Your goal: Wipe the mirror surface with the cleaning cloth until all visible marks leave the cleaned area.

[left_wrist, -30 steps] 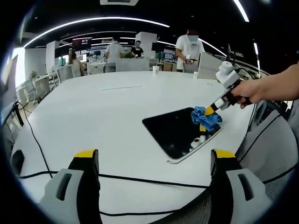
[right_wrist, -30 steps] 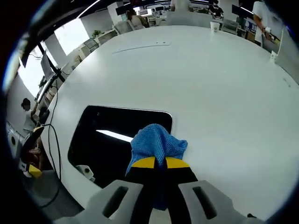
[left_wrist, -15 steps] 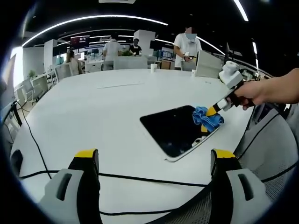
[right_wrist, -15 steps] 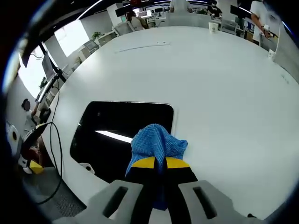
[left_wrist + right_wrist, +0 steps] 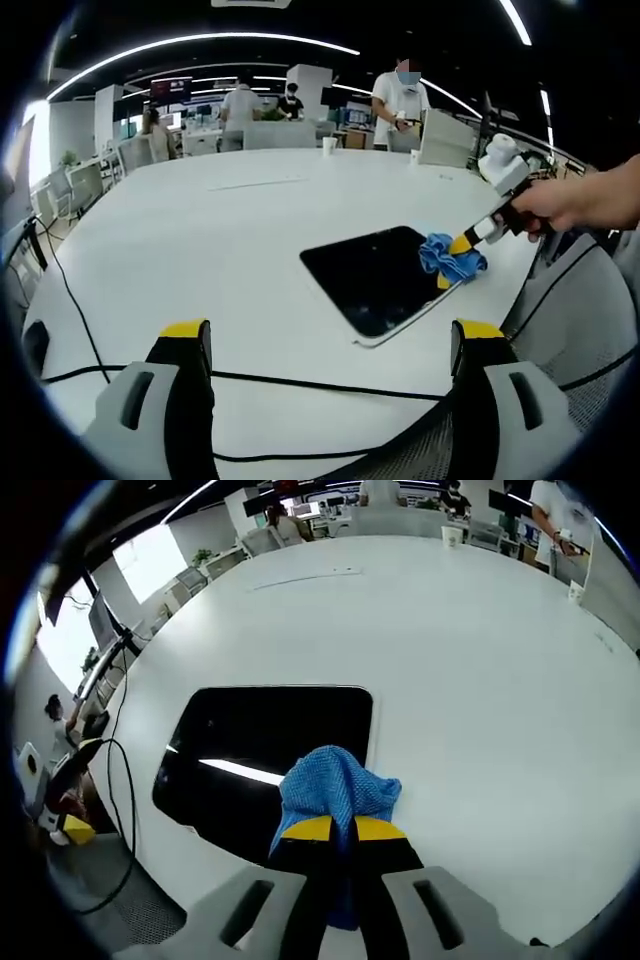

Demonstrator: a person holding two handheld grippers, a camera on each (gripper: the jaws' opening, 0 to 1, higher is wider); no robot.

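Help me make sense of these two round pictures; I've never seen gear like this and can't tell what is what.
There is no robot here. A person holds a two-jaw gripper in each hand, and each carries a fisheye camera looking forward along its jaws, hence the round pictures.

In the left gripper view, the left gripper rises from the bottom with yellow-tipped jaws wide apart, holding nothing, above a large white table. A dark rectangular mirror lies flat on it, and a black cable runs across the near edge. From the right comes the person's hand with the other gripper.

The right gripper view rides on that one: the right gripper is shut on a blue cleaning cloth, pressed at the mirror's edge. People stand in the office behind.
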